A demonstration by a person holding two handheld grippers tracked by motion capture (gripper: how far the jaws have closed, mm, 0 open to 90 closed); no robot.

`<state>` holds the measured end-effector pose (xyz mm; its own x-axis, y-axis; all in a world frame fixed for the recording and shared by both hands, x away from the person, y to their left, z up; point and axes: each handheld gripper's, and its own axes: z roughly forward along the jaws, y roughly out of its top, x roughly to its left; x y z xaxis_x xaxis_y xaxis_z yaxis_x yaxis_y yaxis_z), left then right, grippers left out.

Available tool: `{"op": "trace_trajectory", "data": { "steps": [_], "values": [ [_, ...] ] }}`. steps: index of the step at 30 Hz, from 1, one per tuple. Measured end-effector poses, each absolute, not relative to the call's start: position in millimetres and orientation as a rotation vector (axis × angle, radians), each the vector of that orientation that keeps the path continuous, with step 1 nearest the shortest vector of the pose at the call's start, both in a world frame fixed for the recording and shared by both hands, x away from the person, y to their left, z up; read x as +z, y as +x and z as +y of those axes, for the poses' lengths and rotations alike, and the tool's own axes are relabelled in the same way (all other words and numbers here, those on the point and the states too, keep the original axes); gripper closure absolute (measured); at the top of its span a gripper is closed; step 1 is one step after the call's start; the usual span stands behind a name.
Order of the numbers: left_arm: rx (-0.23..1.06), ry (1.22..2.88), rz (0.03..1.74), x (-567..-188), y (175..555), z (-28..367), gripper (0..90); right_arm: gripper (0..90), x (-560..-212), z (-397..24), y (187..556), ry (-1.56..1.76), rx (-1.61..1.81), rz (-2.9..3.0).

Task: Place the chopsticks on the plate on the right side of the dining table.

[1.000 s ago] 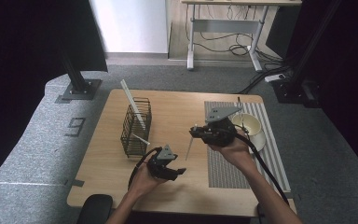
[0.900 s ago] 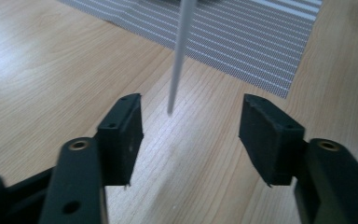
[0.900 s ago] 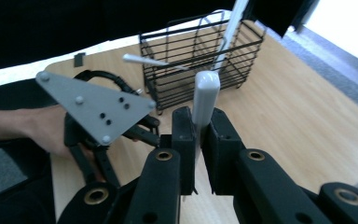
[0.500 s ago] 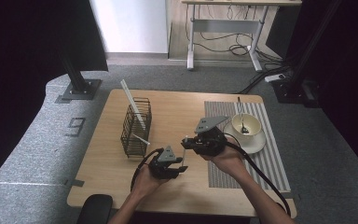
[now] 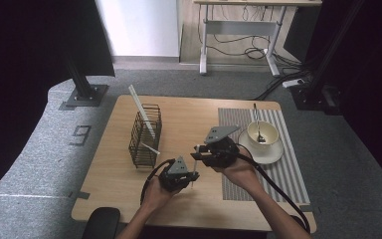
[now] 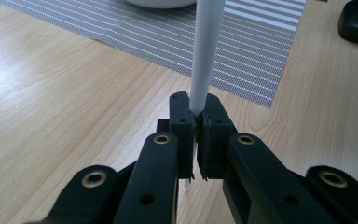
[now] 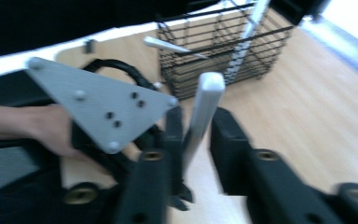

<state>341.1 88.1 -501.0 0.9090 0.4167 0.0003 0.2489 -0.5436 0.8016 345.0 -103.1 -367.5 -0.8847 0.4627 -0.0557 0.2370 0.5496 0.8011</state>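
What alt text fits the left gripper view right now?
The left tongs are clamped on a white stick that rises upright between their black tips. Behind lie the wooden table and a grey striped placemat.

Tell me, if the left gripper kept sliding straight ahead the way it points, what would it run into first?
Probably the striped mat, then the white saucer at its far end. The left gripper is shut on a white stick; depth is hard to judge.

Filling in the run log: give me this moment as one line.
left gripper: shut on white stick | right gripper: jaws just opening, stick between them | wire basket: more sticks | cup: spoon inside
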Motion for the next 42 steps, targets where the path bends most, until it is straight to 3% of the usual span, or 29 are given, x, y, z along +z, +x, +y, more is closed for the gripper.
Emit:
{"op": "trace_trajectory", "data": {
  "steps": [4, 10, 27, 42],
  "values": [
    [0.233, 2.194, 0.462, -500, 340, 87, 85.8, 44.5, -375, -95, 346, 0.609, 1.135, 2.466],
    [0.198, 2.192, 0.469, -500, 341, 88, 85.8, 28.3, -380, -93, 350, 0.681, 1.068, 2.386],
    [0.186, 2.197, 0.459, -500, 344, 95, 85.8, 13.2, -393, -132, 373, 0.840, 0.967, 2.313],
    [0.212, 2.227, 0.444, -500, 345, 96, 85.6, 12.8, -422, -171, 382, 0.969, 0.966, 2.228]
  ]
}}
